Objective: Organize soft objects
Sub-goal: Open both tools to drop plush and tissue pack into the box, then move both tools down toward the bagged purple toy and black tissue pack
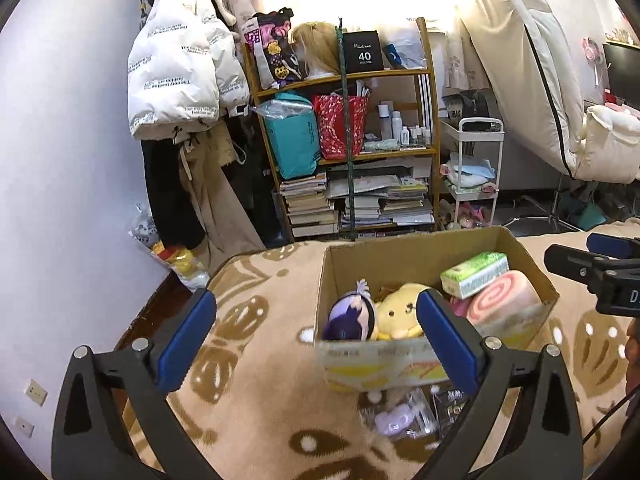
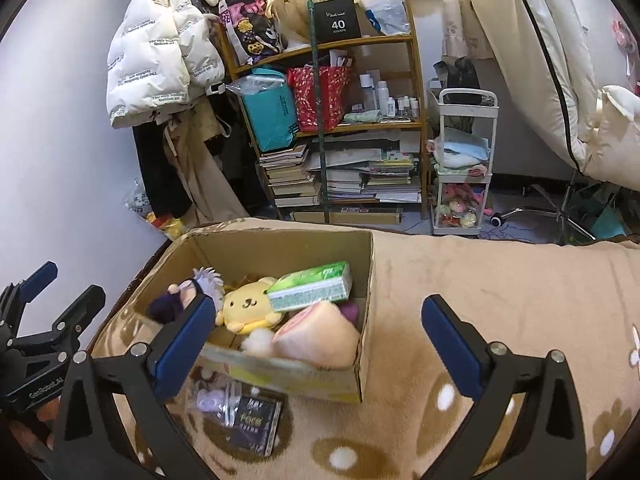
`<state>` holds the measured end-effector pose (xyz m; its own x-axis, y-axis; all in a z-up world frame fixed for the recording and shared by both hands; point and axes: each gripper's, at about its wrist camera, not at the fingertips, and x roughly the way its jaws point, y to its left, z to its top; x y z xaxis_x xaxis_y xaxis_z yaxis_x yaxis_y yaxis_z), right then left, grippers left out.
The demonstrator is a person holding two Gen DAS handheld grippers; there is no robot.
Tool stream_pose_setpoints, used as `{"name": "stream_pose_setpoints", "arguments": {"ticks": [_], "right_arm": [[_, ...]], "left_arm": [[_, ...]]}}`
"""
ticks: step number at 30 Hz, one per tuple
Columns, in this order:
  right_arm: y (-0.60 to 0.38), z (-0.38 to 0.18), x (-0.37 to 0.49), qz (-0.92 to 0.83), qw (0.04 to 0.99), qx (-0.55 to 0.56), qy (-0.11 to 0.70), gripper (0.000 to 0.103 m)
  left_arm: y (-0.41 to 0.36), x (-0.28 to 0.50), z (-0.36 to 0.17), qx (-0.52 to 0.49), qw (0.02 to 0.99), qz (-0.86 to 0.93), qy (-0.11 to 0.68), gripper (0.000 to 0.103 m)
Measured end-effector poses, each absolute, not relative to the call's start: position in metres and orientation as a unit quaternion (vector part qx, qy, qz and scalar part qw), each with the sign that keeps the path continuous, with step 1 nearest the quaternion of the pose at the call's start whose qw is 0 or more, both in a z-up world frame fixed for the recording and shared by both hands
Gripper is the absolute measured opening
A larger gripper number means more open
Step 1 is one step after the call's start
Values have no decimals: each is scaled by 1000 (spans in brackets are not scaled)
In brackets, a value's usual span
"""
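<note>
Both grippers hang above a bed covered by a tan blanket (image 2: 500, 276) with a brown and white pattern. Left gripper (image 1: 316, 332) has its jaws spread wide, nothing between the blue pads. Right gripper (image 2: 318, 334) is likewise spread wide and holds nothing. No pad touches any object in either view.

An open cardboard box (image 2: 280, 250) sits on the blanket, ahead of both grippers. In the right wrist view it lies toward the left finger; in the left wrist view it lies toward the right finger.

Inside the box are the soft items:
- yellow plush (image 2: 248, 306) near the middle
- purple-haired doll (image 1: 354, 314) at the left side, just beside the yellow plush
- green tissue pack (image 2: 310, 286) lying tilted on top of the other items, toward the far right
- pink swirl roll plush (image 1: 504, 300) at the near right corner, under the tissue pack's edge

On the blanket just in front of the box's near wall: a clear packet with a lilac item (image 2: 212, 398) and a dark flat case (image 2: 256, 424), touching or overlapping each other.

Background: wooden shelf (image 1: 434, 148) stacked with books and bags, white puffer jacket (image 1: 176, 64) hanging at left, white trolley cart (image 2: 466, 176) beside the shelf.
</note>
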<state>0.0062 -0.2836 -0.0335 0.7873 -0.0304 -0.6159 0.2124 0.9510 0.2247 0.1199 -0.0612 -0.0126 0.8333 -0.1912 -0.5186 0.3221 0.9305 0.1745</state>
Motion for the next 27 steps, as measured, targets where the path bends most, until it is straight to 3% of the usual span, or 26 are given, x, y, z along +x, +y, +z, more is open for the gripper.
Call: {"name": "stream_pose_setpoints", "arguments": {"ticks": [9,27], "right_arm": [[-273,-34,-29,-63,932,146,327,103],[-254,-33,-48,-57,932,112,340,103]], "left_arm": [[-40,108,-9,101,936,-124,313,99],[-20,90,-21,119,921,-102,355,99]]}}
